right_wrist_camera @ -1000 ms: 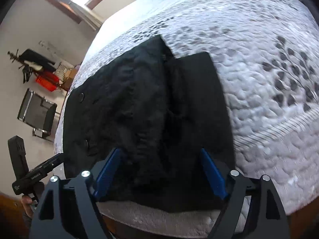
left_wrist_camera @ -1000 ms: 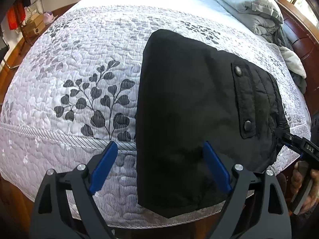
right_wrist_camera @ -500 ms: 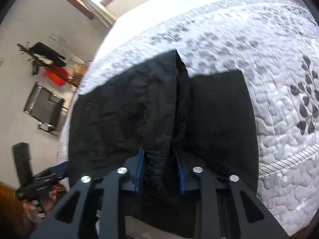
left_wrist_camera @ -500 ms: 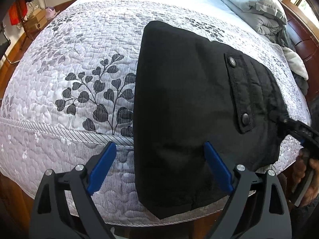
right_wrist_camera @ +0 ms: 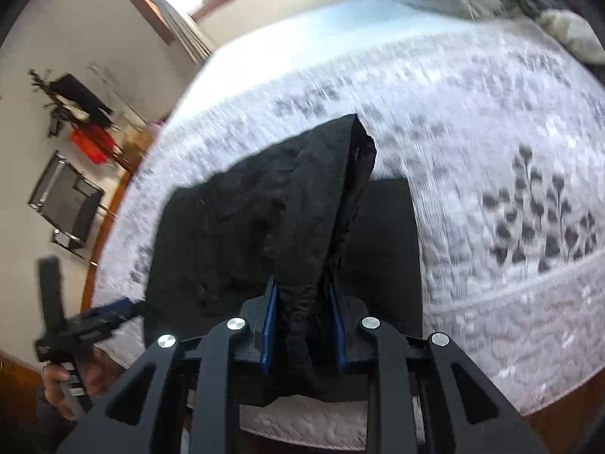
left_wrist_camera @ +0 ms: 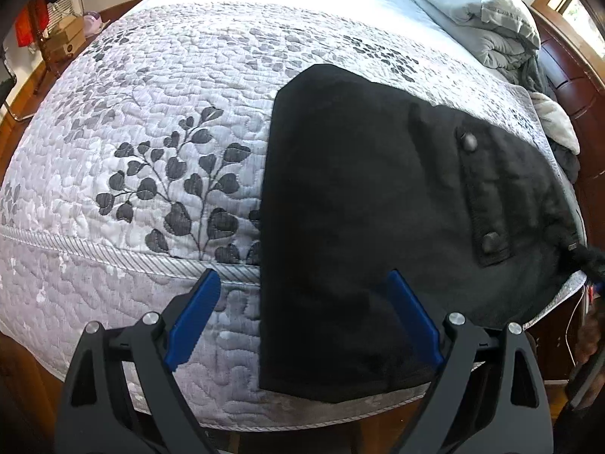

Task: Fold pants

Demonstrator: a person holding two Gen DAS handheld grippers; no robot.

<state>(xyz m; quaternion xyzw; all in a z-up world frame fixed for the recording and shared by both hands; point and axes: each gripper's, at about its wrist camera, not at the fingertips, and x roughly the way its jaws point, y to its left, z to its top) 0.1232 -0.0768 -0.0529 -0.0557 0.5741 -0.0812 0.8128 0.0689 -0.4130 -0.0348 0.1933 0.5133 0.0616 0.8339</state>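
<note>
Item: one pair of black woven pants (left_wrist_camera: pixel 363 227), already doubled into a broad slab, lying on the grey-and-white quilted bedspread with dark leaf print (left_wrist_camera: pixel 159 121) at the near edge of the bed, one end hanging over the piped border. Fittings: a flap with two dark snap buttons (left_wrist_camera: pixel 482 196) toward the right side in the left wrist view. Our right gripper (right_wrist_camera: pixel 304 327) has its blue pads clenched on a raised ridge of the black cloth, which tents up from the slab toward the jaws; in the left wrist view only the pulled-up tail of fabric shows at the right margin. Our left gripper (left_wrist_camera: pixel 302 317) stands released, jaws spread wide above the overhanging end, one pad over bedspread and one over cloth, holding nothing. Step in hand, as we judge it: lifting the pinched edge to carry it across for the next fold. To do it well, we would keep the lifted layers together so none slips from the pads, raise only enough to clear the slab, and travel straight across so the edges meet square. The free left gripper could pin or take the opposite corner so the lower layer does not drag. Adjacent: folded pale grey bedding (left_wrist_camera: pixel 476 11) at the head of the bed, well apart.
</note>
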